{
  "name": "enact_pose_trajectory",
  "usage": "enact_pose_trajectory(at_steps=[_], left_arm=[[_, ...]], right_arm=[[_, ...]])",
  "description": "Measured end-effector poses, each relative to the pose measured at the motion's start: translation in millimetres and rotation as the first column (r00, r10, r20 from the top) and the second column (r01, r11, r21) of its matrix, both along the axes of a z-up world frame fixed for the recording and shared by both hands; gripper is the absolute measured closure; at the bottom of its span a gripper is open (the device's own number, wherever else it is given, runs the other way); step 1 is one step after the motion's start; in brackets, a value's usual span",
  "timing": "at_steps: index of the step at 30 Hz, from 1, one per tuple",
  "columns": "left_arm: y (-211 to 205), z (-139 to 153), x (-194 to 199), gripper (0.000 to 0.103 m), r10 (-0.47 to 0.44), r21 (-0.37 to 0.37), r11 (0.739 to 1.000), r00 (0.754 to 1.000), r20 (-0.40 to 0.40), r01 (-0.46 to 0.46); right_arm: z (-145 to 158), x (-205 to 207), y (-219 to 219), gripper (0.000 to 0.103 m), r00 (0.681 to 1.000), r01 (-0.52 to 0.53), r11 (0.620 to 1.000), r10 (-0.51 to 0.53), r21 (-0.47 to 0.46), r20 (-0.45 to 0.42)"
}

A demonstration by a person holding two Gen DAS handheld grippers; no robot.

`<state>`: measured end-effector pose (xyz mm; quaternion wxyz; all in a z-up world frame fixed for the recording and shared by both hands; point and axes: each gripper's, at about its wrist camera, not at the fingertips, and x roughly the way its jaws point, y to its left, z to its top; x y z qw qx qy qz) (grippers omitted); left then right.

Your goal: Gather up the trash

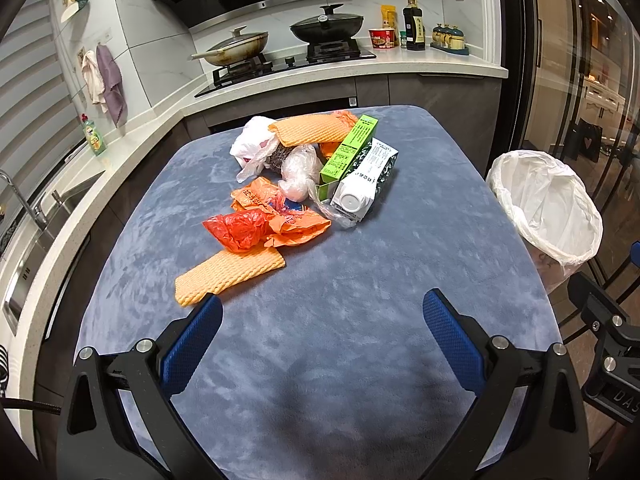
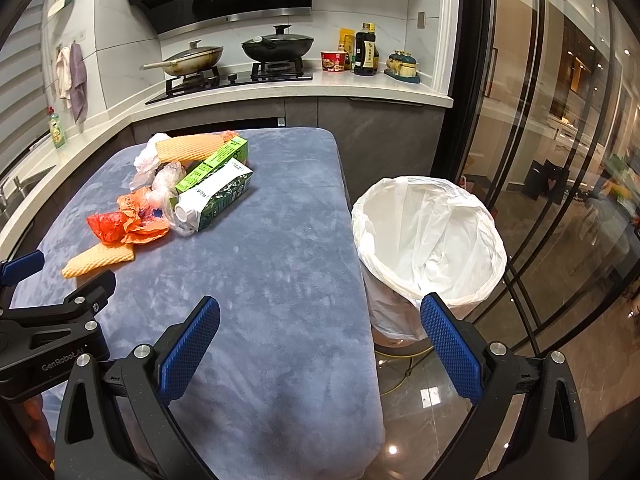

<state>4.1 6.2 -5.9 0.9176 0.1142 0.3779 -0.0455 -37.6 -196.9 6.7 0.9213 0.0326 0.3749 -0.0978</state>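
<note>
A kitchen scene seen from two handheld grippers, both held above a surface [image 1: 320,360] covered in soft, mottled blue-grey plush fabric with rounded corners.

The trash sits in one loose pile near the far middle of that surface. Taking the milk carton [image 1: 362,184] as the landmark: farthest to its left and nearer the cameras lies a flat strip of orange foam netting [image 1: 228,276] with a ribbed, quilted texture. Just beyond it is a crumpled glossy red plastic bag [image 1: 238,230], touching a wrinkled orange printed bag [image 1: 280,216]. Behind these, a white plastic bag [image 1: 252,148] and a knotted clear plastic bag [image 1: 298,174] bunch together. A second strip of orange netting [image 1: 308,130] drapes across the top rear of the pile. A green rectangular cardboard box [image 1: 350,148] leans against the carton's left side. The carton itself lies on its side, its white round cap facing the cameras.

Well to the right of the carton, off the surface's edge, stands a round bin lined with a thin white plastic bag [image 2: 428,236], its mouth open.

The left gripper [image 1: 322,320] hovers low over the near surface, blue textured jaws spread wide and holding nothing. The right gripper [image 2: 320,326] hovers at the surface's right edge, jaws likewise spread wide and empty, one finger over the fabric and the other before the bin.
</note>
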Motion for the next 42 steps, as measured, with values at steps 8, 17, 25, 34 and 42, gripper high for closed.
enact_pose_trajectory(at_steps=[8, 17, 25, 34, 42], left_arm=[[1.8, -2.1, 3.2, 0.007, 0.001, -0.001, 1.000, 1.000, -0.002, -0.001], [2.6, -5.7, 7.8, 0.007, 0.010, -0.003, 1.000, 1.000, -0.010, -0.010], [2.1, -5.8, 7.3, 0.007, 0.012, -0.004, 1.000, 1.000, -0.012, -0.012], [1.7, -4.4, 6.0, 0.007, 0.012, -0.004, 1.000, 1.000, -0.012, -0.012], [-1.1, -1.2, 2.7, 0.007, 0.012, 0.001, 1.000, 1.000, -0.002, -0.012]], right_arm=[[0.0, 1.0, 0.1, 0.007, 1.000, -0.002, 1.000, 0.002, 0.000, -0.004], [-0.1, 1.4, 0.2, 0.007, 1.000, -0.001, 1.000, 0.001, -0.001, -0.005], [-1.8, 0.8, -0.3, 0.007, 1.000, -0.003, 1.000, 0.003, -0.004, -0.009], [-4.1, -2.3, -1.9, 0.007, 1.000, 0.002, 1.000, -0.002, -0.002, -0.006], [-3.3, -5.2, -6.9, 0.007, 1.000, 0.006, 1.000, -0.006, 0.003, -0.003]])
